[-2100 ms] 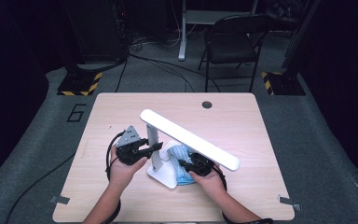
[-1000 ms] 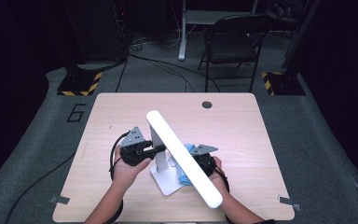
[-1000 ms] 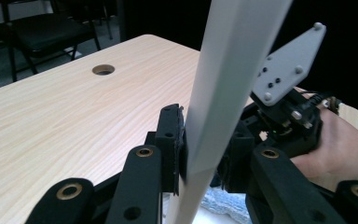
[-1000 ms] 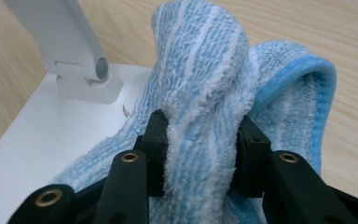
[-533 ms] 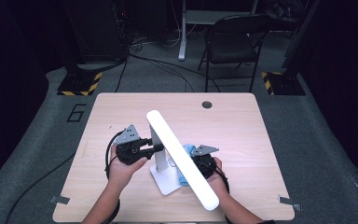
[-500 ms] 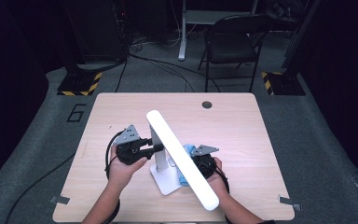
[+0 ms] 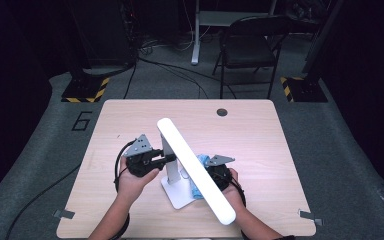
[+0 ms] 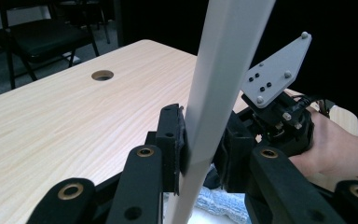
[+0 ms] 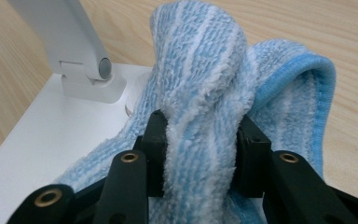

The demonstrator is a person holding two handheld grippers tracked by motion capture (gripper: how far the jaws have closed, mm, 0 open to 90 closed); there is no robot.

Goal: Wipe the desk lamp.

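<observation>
Now — left gripper (image 8: 205,149) clamps lamp post (image 8: 214,93) | right gripper (image 9: 200,140) pinches cloth (image 9: 205,84)

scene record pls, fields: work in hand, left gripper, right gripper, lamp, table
work in hand: wiping a white desk lamp with a cloth
left gripper: left gripper, jaws shut on the lamp's upright post
right gripper: right gripper, jaws shut on a bunched blue-and-white striped cloth
lamp: white base flat on table; long light bar runs diagonally overhead; cloth lies partly on the base
table: light wood table, round cable hole near far edge
</observation>
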